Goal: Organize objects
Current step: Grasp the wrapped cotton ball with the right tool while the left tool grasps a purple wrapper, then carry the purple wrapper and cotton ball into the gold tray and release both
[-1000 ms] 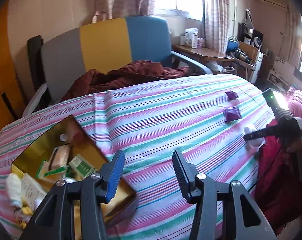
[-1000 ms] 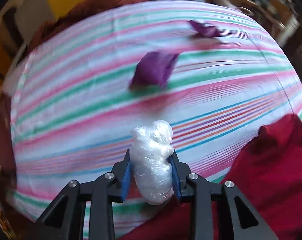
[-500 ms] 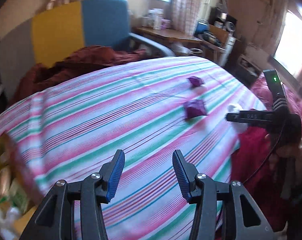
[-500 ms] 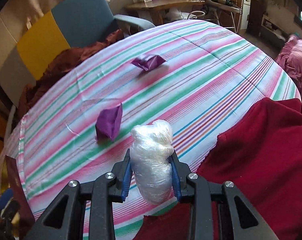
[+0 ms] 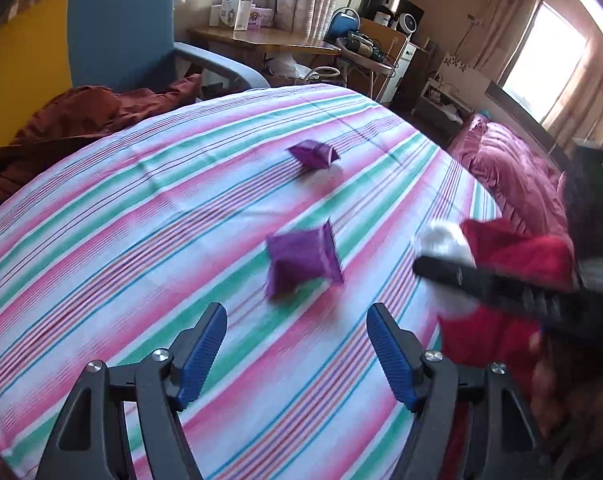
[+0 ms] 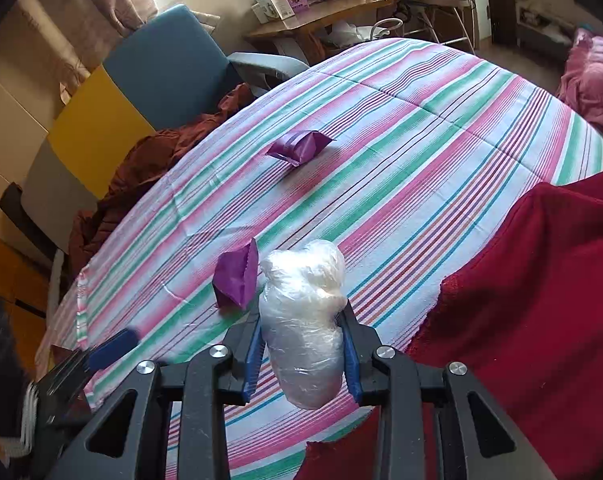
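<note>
Two purple packets lie on the striped tablecloth. The near packet sits just beyond my left gripper, whose jaws are opening with nothing between them. The far packet lies further back. My right gripper is shut on a white plastic-wrapped bundle and holds it above the cloth; in the left wrist view that bundle and the right gripper's black finger show at the right.
A red cloth covers the table's near right edge. A multicoloured armchair with a brown garment stands behind the table. A wooden desk with boxes and a pink quilt lie beyond.
My left gripper swung right, away from the gold box, toward the purple packets, and its jaws spread wider. My right gripper rose slightly and rolled, keeping its hold on the bundle.
</note>
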`<action>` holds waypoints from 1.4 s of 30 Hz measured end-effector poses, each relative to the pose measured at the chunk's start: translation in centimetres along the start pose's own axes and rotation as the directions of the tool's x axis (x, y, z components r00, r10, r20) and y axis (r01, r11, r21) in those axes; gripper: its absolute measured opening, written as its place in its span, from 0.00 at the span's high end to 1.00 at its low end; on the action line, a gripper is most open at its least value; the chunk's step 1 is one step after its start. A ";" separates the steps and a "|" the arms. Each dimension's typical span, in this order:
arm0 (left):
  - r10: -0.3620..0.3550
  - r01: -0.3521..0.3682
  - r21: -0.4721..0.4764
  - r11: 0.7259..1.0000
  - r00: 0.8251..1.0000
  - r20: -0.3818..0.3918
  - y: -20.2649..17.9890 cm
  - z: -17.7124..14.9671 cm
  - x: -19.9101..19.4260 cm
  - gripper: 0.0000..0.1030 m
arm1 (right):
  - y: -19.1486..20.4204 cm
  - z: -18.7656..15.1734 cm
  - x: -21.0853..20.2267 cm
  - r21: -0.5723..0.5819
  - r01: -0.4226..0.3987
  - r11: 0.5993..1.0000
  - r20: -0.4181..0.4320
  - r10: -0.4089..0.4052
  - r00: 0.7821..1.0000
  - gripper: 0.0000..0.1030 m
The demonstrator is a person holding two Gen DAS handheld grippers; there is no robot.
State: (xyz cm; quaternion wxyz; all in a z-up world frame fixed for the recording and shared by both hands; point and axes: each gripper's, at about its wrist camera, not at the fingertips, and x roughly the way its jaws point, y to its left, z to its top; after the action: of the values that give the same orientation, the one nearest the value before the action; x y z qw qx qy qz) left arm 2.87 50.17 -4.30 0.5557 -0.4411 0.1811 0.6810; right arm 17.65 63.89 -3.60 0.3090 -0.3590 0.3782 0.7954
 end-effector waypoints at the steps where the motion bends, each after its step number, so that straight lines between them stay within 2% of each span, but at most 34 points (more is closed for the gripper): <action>1: -0.004 0.004 -0.002 1.000 1.000 0.000 -0.2 0.6 0.6 0.28 | -0.1 0.0 -0.1 0.004 -0.004 1.000 0.006 0.004 1.000 0.67; 9: 0.030 -0.030 -0.013 0.999 0.997 -0.067 -0.4 3.7 7.5 0.29 | -0.1 0.1 0.3 0.006 -0.043 0.999 -0.013 0.043 0.999 0.65; 11: 0.048 -0.050 -0.020 0.999 0.994 -0.096 0.2 3.6 8.7 0.40 | 0.0 0.2 0.5 0.002 -0.048 0.999 -0.019 0.048 0.999 0.65; 12: 0.053 -0.056 -0.027 0.998 0.993 -0.102 0.5 3.3 9.1 0.48 | 0.0 0.2 0.5 -0.002 -0.050 0.999 -0.020 0.050 0.999 0.65; 16: 0.053 -0.053 -0.002 0.999 0.997 -0.054 0.9 1.5 7.7 0.55 | 0.5 0.1 0.8 -0.031 -0.059 0.998 -0.033 0.058 0.998 0.65; 19: 0.074 -0.074 -0.002 0.997 0.997 -0.037 1.6 -0.9 5.9 0.55 | 1.6 -0.2 1.2 -0.085 -0.082 0.993 -0.061 0.077 0.995 0.65; 24: 0.171 -0.171 -0.035 0.985 0.985 -0.004 3.4 -5.7 1.6 0.55 | 3.8 -1.4 2.3 -0.198 -0.114 0.973 -0.138 0.088 0.987 0.65; 27: 0.251 -0.249 -0.083 0.965 0.968 0.024 4.7 -8.6 -1.3 0.55 | 5.7 -2.5 2.8 -0.299 -0.118 0.947 -0.171 0.068 0.983 0.65; 31: 0.314 -0.298 -0.185 0.936 0.947 0.063 7.0 -12.4 -4.3 0.55 | 8.5 -4.7 3.4 -0.443 -0.131 0.887 -0.212 0.038 0.977 0.65; 33: 0.344 -0.323 -0.203 0.924 0.936 0.077 7.5 -13.4 -5.0 0.55 | 10.1 -6.1 3.6 -0.523 -0.144 0.840 -0.226 0.026 0.974 0.65; 37: 0.356 -0.328 -0.218 0.919 0.928 0.105 7.7 -14.0 -4.9 0.54 | 11.9 -8.2 4.2 -0.623 -0.153 0.767 -0.243 -0.004 0.970 0.65; 40: 0.385 -0.358 -0.195 0.913 0.915 0.122 7.2 -14.1 -4.5 0.54 | 12.1 -8.5 4.8 -0.643 -0.136 0.754 -0.243 -0.032 0.970 0.65; 42: 0.380 -0.351 -0.207 0.913 0.917 0.122 7.3 -14.0 -4.5 0.54 | 11.9 -8.4 5.2 -0.640 -0.122 0.759 -0.242 -0.049 0.969 0.65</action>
State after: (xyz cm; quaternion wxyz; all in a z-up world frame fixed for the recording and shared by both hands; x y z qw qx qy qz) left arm 1.71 34.88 -10.13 0.3886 -0.3921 0.1530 0.8196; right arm 8.57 51.87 -7.12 0.1006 -0.5314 0.1210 0.8324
